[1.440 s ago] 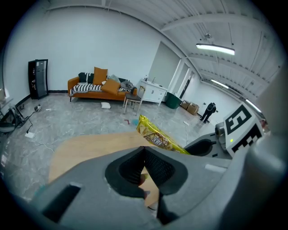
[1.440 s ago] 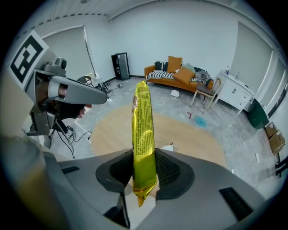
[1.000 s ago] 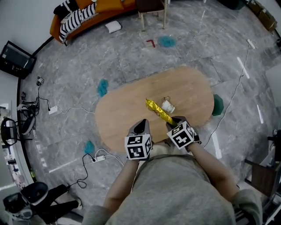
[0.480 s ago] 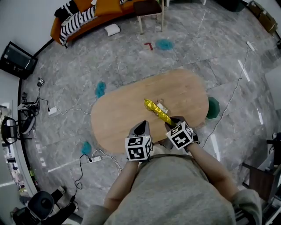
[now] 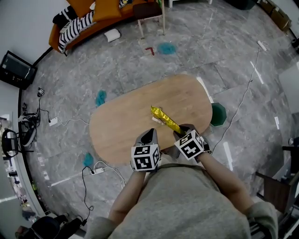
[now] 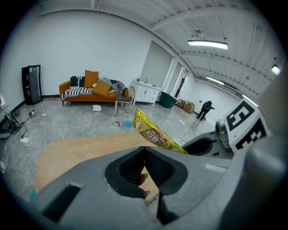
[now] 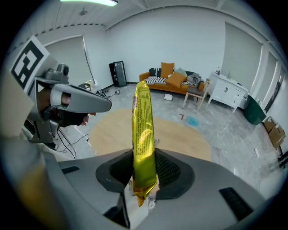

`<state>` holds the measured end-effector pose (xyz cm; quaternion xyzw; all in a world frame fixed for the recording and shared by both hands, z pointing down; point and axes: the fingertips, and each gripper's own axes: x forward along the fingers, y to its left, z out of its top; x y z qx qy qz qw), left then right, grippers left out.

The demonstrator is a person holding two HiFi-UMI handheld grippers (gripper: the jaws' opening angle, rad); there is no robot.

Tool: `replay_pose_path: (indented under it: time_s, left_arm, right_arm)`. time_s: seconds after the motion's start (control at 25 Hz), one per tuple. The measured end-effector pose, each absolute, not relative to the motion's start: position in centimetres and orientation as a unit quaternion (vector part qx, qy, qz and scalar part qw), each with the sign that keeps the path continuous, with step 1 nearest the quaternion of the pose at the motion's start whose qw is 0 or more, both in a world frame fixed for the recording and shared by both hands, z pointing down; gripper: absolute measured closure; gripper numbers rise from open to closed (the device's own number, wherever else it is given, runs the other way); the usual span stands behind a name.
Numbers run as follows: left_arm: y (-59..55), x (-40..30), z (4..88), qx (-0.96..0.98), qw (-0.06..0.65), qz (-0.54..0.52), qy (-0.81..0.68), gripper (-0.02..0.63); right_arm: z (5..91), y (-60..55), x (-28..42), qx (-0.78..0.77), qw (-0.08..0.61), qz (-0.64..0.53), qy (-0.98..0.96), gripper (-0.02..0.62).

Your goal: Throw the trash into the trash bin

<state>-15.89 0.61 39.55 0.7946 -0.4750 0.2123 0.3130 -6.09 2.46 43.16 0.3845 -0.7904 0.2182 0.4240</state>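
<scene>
Closest in, the left gripper (image 5: 149, 135) hangs with its jaws pressed together on nothing. Right beside it, the right gripper (image 5: 181, 132) is clamped on the bottom end of one yellow snack wrapper (image 5: 164, 119). The wrapper sticks up and away over the wooden counter (image 5: 126, 126), and looks lifted off its top. That reads as the carry step: trash picked up, not yet binned. A small pale scrap (image 5: 157, 121) lies on the counter under the wrapper, too hidden to name. Off the counter's right end, on the floor, stands one dark green bin (image 5: 217, 115), likely the target. The next move calls for swinging the right gripper out over that bin's mouth, then letting the jaws part. Count: two grippers, one wrapper, one counter, one bin beside it, three teal patches (image 5: 100, 97) on the floor, one orange sofa (image 5: 93, 14) farthest back.
</scene>
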Motion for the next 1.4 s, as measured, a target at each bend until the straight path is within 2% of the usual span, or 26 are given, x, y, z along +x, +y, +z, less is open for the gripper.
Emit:
replay_pose_path:
  time_s: [1.4]
  left_arm:
    - [1.3, 3.7, 39.7, 0.830, 0.282, 0.243, -0.415, 0.597]
  right_arm:
    - [43.7, 5.3, 13.8, 0.458, 0.389, 0.257, -0.757, 0.474]
